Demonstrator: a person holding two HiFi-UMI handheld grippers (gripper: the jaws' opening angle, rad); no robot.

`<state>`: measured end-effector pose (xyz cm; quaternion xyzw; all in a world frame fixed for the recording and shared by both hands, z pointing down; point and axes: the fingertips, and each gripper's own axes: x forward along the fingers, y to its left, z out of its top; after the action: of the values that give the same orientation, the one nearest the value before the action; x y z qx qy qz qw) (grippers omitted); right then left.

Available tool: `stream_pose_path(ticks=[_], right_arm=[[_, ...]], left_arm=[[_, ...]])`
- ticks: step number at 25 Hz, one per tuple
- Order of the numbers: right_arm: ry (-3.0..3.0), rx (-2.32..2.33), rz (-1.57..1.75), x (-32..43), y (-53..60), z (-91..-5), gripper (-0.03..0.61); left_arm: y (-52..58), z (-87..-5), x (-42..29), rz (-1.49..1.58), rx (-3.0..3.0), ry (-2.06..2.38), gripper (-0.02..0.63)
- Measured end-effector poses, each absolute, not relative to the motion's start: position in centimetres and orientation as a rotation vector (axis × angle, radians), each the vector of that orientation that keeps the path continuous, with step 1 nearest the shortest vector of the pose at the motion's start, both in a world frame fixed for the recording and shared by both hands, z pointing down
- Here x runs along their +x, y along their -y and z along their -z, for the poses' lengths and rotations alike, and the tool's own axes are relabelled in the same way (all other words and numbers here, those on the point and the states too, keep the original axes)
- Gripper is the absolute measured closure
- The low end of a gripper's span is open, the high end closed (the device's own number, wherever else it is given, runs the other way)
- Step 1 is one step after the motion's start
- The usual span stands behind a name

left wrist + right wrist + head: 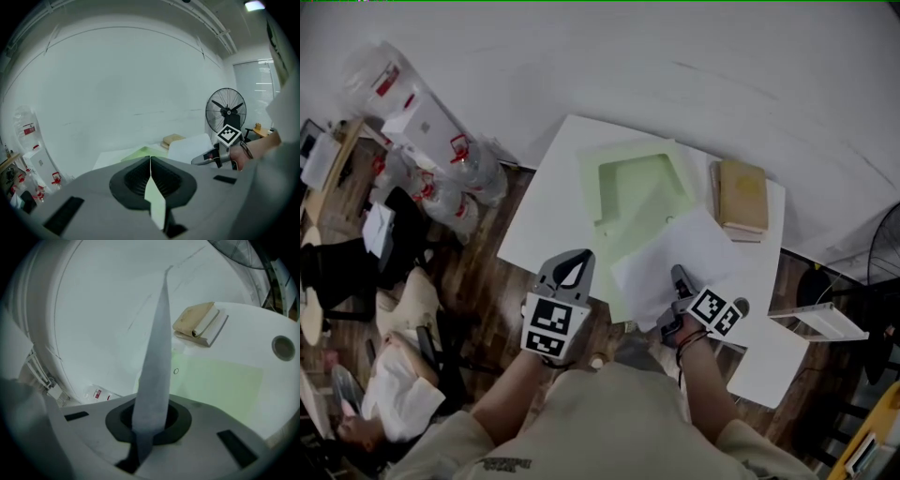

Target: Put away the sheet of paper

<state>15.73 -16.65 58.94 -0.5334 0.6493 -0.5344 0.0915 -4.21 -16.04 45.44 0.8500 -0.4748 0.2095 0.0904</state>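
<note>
The white sheet of paper (675, 258) hangs over the open pale green folder (642, 187) on the white table (548, 211). My right gripper (678, 276) is shut on the sheet's near edge. In the right gripper view the sheet (157, 357) stands edge-on between the jaws of the right gripper (145, 420), above the folder (220, 380). My left gripper (575, 267) is at the table's near edge, left of the sheet. In the left gripper view a pale green flap of the folder (157, 201) is pinched in the left gripper (151, 173).
A brown book (742, 197) lies at the table's far right corner. A white board (773, 361) sits lower right, and a fan (227, 112) stands beyond the table. Plastic bags and boxes (441, 159) crowd the floor at left, near a person (356, 412).
</note>
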Motion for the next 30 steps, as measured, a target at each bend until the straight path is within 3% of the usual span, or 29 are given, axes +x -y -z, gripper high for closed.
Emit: stream_pose_path(ticks=[10, 30], right_arm=[[-1.600, -1.382, 1.878, 14.8, 22.4, -65.5, 0.555], [-1.216, -1.404, 1.929, 13.3, 28.1, -70.1, 0.555]], left_arm=[[21.9, -50.2, -3.9, -0.731, 2.385, 1.424, 0.592], [25.2, -54.0, -4.7, -0.785, 2.279, 1.380, 0.592]])
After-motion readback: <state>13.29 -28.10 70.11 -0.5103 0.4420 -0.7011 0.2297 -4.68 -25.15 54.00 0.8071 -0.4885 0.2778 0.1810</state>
